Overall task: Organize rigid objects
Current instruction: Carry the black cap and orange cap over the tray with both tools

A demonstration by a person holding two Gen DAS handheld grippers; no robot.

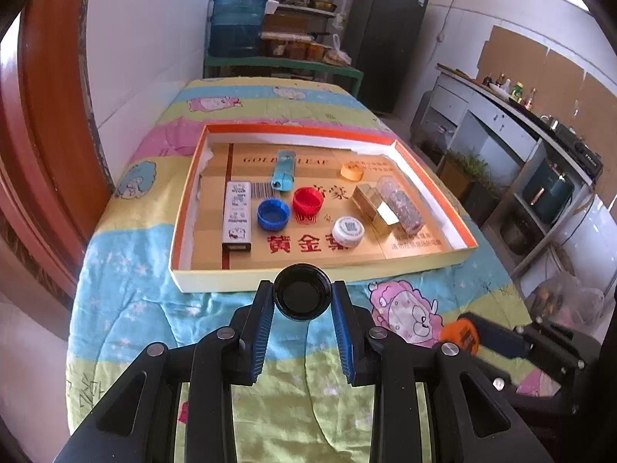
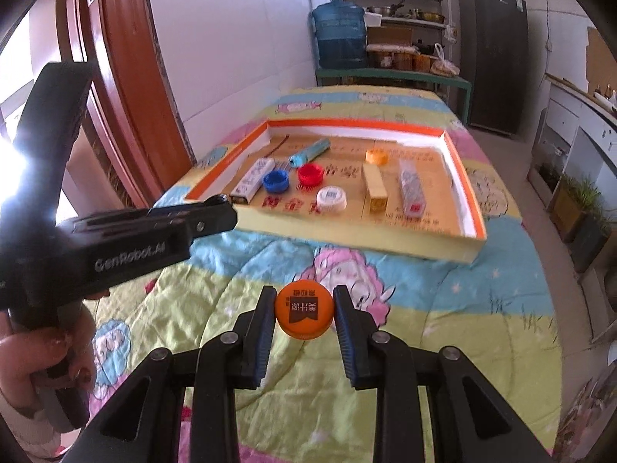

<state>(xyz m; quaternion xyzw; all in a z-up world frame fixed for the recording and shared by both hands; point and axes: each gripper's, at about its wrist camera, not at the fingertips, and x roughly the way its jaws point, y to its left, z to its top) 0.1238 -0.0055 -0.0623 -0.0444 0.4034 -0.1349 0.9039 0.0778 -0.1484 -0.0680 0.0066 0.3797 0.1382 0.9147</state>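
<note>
My left gripper [image 1: 303, 298] is shut on a black bottle cap [image 1: 303, 297], held just in front of the near wall of the orange-rimmed cardboard tray [image 1: 270, 274]. My right gripper [image 2: 304, 310] is shut on an orange bottle cap [image 2: 304, 310] above the quilt, short of the tray [image 2: 347, 237]. In the tray lie a blue cap [image 1: 273, 214], a red cap [image 1: 307, 200], a white cap [image 1: 348, 230], a small orange cap [image 1: 351, 171], a blue lighter [image 1: 283, 171], a white box [image 1: 237, 214], a gold box [image 1: 372, 202] and a clear tube [image 1: 399, 202].
The tray sits on a patterned quilt [image 1: 127, 301] over the table. The left gripper's body [image 2: 127, 239] shows at the left of the right wrist view. A red-brown door frame [image 1: 42, 115] stands left; counters and shelves [image 1: 520, 146] stand right.
</note>
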